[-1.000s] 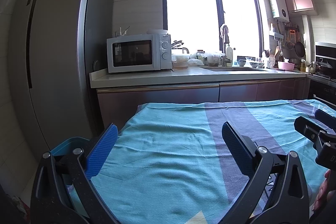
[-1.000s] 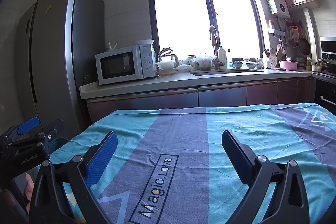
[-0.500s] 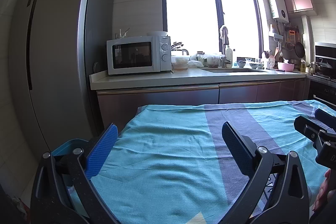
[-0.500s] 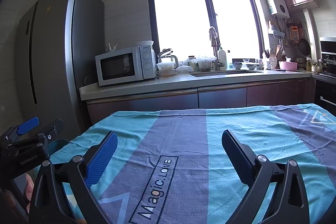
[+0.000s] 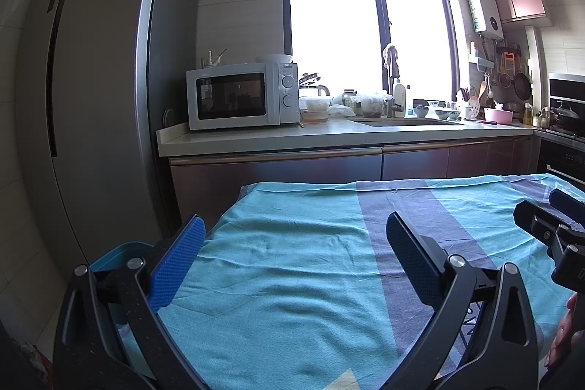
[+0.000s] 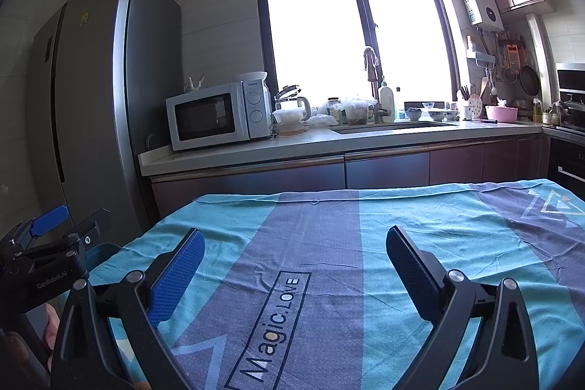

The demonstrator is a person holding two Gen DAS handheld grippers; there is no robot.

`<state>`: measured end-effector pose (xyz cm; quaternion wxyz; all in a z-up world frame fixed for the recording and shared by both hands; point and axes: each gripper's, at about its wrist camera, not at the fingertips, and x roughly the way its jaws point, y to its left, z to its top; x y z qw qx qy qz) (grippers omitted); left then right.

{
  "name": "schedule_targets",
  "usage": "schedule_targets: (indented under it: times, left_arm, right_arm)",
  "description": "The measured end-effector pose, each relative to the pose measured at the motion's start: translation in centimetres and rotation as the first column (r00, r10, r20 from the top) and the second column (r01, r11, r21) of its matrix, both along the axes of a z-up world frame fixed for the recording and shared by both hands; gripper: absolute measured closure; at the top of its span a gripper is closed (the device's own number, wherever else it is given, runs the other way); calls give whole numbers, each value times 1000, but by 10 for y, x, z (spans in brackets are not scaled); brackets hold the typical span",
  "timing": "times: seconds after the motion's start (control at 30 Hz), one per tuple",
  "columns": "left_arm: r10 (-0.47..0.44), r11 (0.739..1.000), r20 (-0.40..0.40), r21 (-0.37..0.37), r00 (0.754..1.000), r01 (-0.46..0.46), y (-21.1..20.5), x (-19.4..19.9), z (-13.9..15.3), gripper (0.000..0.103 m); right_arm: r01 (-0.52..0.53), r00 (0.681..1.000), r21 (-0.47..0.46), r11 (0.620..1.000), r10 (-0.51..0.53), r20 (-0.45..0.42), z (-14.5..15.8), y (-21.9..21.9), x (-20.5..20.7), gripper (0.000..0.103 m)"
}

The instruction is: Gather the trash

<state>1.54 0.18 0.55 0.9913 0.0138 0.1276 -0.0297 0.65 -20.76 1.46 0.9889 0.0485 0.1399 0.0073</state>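
Honestly nothing's changed in the last second: your left gripper (image 5: 292, 236) and right gripper (image 6: 292, 251) still hover wide open, empty, over the turquoise-and-grey striped cloth (image 6: 329, 243). No trash visible, so collecting hasn't started.

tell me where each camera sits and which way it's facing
Left wrist: sits on the left claw, held over the teal and grey cloth-covered table, facing the kitchen counter; its open blue-padded fingers and the right claw show.
Right wrist: sits on the right claw, facing the same way; the left claw shows.
Both share the white microwave, grey fridge and window.
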Motion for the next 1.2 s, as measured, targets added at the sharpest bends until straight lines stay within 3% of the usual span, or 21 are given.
schedule_targets:
  times: [1.2]
  left_arm:
    - [-2, 1000, 3, 1, 1000, 2, 1, -1, 1, 5]
  right_arm:
    - [3, 1000, 11, 1000, -3, 5, -2, -4, 1, 7]
